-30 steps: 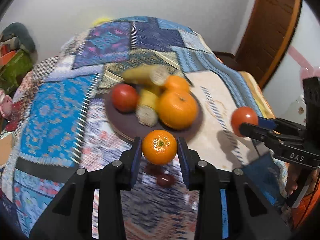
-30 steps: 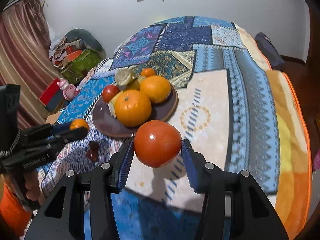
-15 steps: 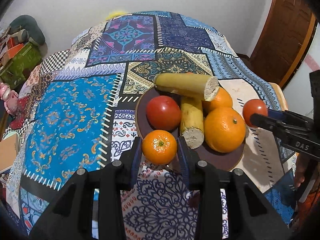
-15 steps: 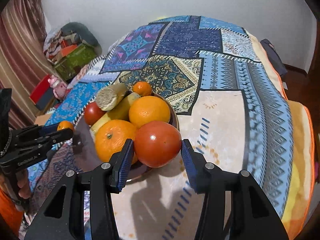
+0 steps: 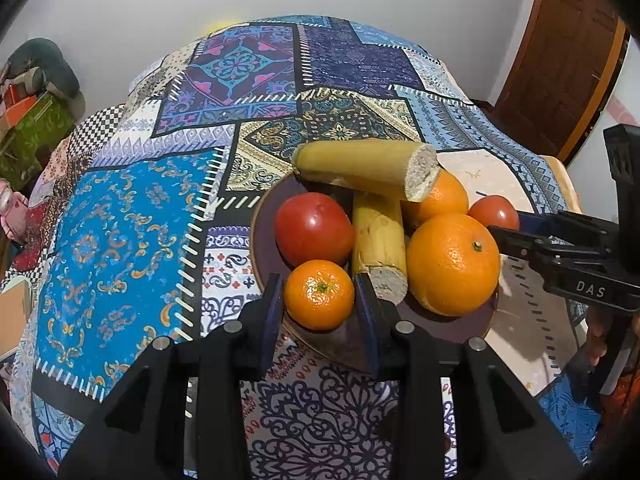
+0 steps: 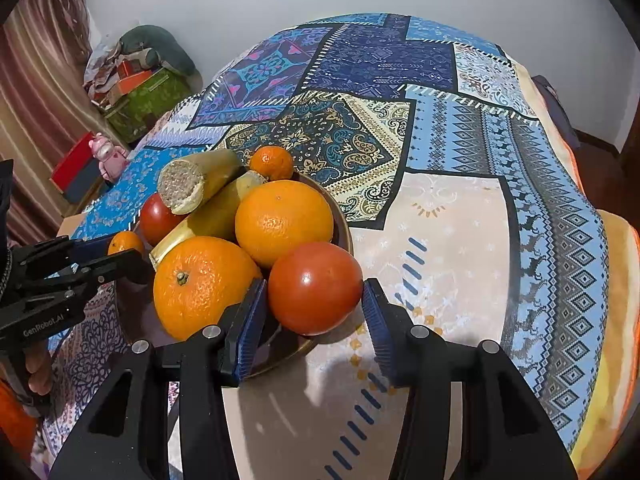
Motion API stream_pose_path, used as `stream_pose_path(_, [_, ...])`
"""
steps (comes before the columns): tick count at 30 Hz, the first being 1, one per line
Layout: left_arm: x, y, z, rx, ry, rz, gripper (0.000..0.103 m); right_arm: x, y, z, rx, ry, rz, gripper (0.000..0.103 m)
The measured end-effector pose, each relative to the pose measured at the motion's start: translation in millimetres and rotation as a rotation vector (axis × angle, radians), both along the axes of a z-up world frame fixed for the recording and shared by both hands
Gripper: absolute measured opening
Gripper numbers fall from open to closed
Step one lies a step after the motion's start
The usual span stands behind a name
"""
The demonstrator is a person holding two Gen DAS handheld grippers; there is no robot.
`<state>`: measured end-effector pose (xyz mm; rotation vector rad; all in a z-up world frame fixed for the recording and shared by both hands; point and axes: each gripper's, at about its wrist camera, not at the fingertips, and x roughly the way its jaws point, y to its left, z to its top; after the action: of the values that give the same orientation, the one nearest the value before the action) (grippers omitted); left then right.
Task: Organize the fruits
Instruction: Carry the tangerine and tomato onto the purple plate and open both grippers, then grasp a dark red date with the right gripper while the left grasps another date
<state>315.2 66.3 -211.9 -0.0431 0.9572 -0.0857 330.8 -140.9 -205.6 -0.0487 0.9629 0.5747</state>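
1. Left gripper (image 5: 319,295) clamped on a small orange (image 5: 319,295), one blue pad on each side of it.
2. Small orange held just over the near edge of the brown plate (image 5: 262,216), close to the red tomato (image 5: 314,229) and the cut end of a banana (image 5: 380,245).
3. Right gripper (image 6: 315,289) clamped on a second tomato (image 6: 315,289), pads pressed on both sides.
4. Second tomato held over the right edge of the plate, just beside the two big oranges; touching them or not, cannot tell.
5. On the plate: one big orange (image 6: 202,286) at the near edge, another big orange (image 6: 283,222) behind it, two banana pieces, a red tomato on the left side and a tiny orange (image 6: 272,163) at the far edge.
6. Top banana piece (image 5: 366,167) lying across the other fruit, rough cut end pointing right in the left wrist view.
7. Plate sitting on a bed with a patchwork cover (image 5: 120,220) in blue, purple and cream squares, nearer the front edge of the bed than the far one.
8. Beside the bed on the left: a green box (image 6: 148,100), a pile of clothes and a pink toy (image 6: 107,156).
9. Brown door (image 5: 560,56) at the far right.
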Motion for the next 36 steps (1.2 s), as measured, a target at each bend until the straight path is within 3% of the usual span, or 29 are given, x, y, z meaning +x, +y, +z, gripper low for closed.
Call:
stream_pose_path(13, [-15.3, -4.2, 18.7, 0.006, -0.034, 0.003, 0.043, -16.7, -7.3, 19.6, 0.009, -0.036, 0.006, 0.047])
stream_pose_path(25, [-79.8, 1.3, 63.6, 0.002, -0.117, 0.012, 0.047, -76.2, -5.4, 56.1, 0.06, -0.085, 0.034, 0.047])
stream_pose_path(36, [-139.2, 7.6, 51.0, -0.04, -0.077, 0.011, 0.049, -114.3, 39.6, 25.6, 0.032, -0.022, 0.094, 0.047])
